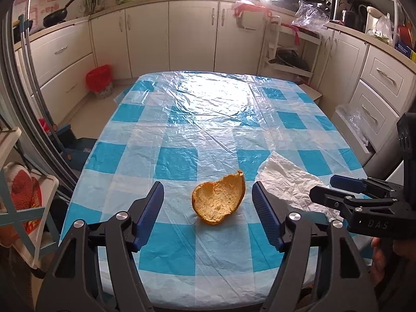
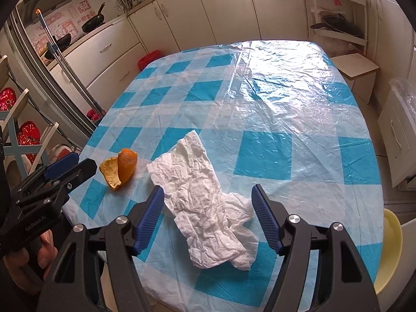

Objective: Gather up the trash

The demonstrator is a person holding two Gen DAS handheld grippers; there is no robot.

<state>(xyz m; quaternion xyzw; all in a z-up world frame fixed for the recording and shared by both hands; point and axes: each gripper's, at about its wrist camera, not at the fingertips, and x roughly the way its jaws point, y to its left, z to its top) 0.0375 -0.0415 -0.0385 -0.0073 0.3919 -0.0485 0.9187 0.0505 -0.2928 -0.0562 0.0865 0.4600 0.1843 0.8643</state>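
An orange peel point(image 1: 219, 200) lies on the blue-and-white checked tablecloth point(image 1: 182, 135), pith side up. My left gripper point(image 1: 208, 200) is open with the peel between its blue pads, not touching it. A crumpled white paper towel point(image 2: 205, 202) lies on the cloth to the right of the peel. My right gripper point(image 2: 208, 205) is open around the towel's middle. In the right wrist view the peel point(image 2: 121, 165) sits at left beside the left gripper point(image 2: 70, 167). In the left wrist view the towel point(image 1: 288, 182) and the right gripper point(image 1: 335, 189) show at right.
A red bin point(image 1: 100, 79) stands on the floor by the far-left cabinets. A white shelf rack point(image 1: 291, 49) with pans stands beyond the table. A small stool point(image 2: 356, 69) is at the far right corner and a yellow chair point(image 2: 388, 244) at the near right.
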